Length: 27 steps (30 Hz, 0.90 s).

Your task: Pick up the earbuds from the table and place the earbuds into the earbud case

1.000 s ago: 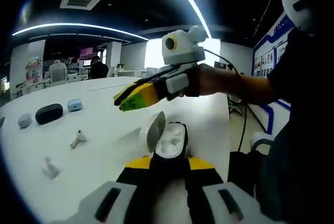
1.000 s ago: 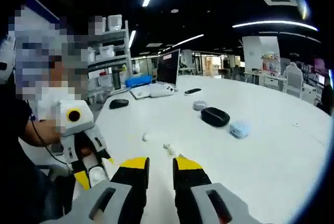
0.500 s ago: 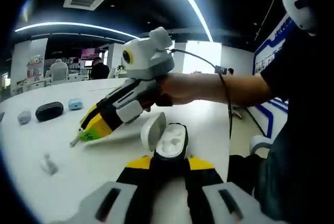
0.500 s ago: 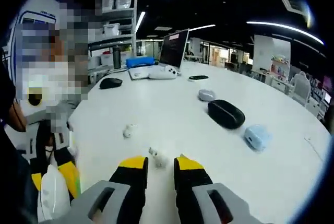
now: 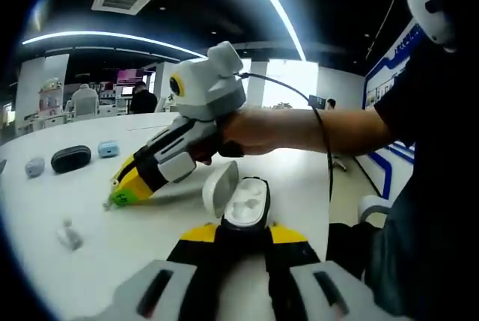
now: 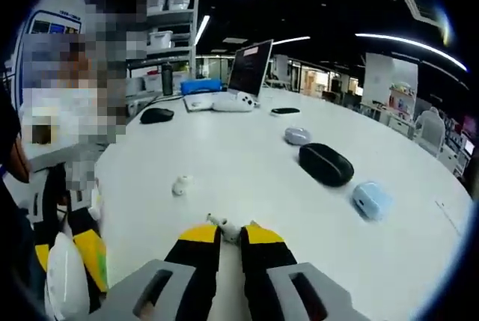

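The step in hand looks like the first pick. The right gripper [image 6: 230, 233] has its jaws nearly closed around a white earbud [image 6: 225, 227] lying on the white table [image 6: 247, 164], well in from its edges. The second earbud [image 6: 182, 185] lies near, apart. The left gripper [image 5: 243, 233] clamps the earbud case [image 5: 245, 203], a glossy white shell with its lid open and moulded wells bare. Next, the earbud must be lifted and carried to a well, stem aligned.
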Each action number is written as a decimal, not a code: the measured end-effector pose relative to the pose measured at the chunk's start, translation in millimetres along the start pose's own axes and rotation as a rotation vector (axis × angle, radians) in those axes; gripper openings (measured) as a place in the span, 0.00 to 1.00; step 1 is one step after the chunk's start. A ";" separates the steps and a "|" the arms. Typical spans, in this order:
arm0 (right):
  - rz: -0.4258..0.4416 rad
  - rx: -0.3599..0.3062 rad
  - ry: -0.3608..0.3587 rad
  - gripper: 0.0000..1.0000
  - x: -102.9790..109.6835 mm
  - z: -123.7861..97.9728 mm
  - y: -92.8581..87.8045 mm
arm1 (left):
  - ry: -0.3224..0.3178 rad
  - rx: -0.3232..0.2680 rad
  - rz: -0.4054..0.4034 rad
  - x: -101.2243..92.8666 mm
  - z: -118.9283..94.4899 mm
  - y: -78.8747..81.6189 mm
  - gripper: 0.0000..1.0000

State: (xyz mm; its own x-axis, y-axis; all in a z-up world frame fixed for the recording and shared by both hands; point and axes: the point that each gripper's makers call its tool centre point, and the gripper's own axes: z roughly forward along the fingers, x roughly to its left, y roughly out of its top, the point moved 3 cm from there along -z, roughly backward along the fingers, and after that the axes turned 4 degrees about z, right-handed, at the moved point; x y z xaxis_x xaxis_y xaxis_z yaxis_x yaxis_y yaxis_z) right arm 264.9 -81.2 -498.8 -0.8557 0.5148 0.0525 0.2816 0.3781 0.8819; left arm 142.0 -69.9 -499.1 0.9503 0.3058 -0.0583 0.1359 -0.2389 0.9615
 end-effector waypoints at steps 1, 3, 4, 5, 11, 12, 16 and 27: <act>-0.005 0.001 0.001 0.11 -0.2 -1.1 -0.2 | 0.000 0.000 0.000 0.0 0.0 0.0 0.25; -0.011 0.001 0.005 0.11 0.2 -4.2 -0.1 | 0.000 0.000 0.001 -0.1 0.1 0.1 0.25; -0.015 0.001 0.009 0.11 1.0 -6.7 0.1 | 0.000 0.000 0.000 -0.1 0.1 0.1 0.25; -0.020 -0.002 0.011 0.11 1.9 -10.5 0.6 | 0.000 0.000 0.000 -0.1 0.1 0.2 0.25; -0.068 0.005 0.020 0.11 3.1 -36.9 -6.5 | 0.000 0.000 0.000 -0.3 0.5 0.3 0.25; -0.069 0.008 0.020 0.11 2.7 -40.4 -8.0 | 0.000 0.000 0.000 -0.4 0.7 0.4 0.25; -0.064 0.018 0.016 0.11 1.0 -66.0 -18.0 | 0.001 0.000 0.000 -0.6 1.0 0.4 0.25; -0.041 0.065 0.067 0.10 9.1 -128.8 -49.4 | 0.002 0.001 0.000 -0.4 2.1 0.7 0.25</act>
State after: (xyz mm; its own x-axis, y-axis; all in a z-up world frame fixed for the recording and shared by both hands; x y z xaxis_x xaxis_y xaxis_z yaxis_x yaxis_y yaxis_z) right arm 187.2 -194.2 -481.6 -0.8937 0.4458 0.0498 0.2710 0.4480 0.8520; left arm 142.3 -72.1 -498.9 0.9496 0.3080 -0.0578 0.1362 -0.2396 0.9613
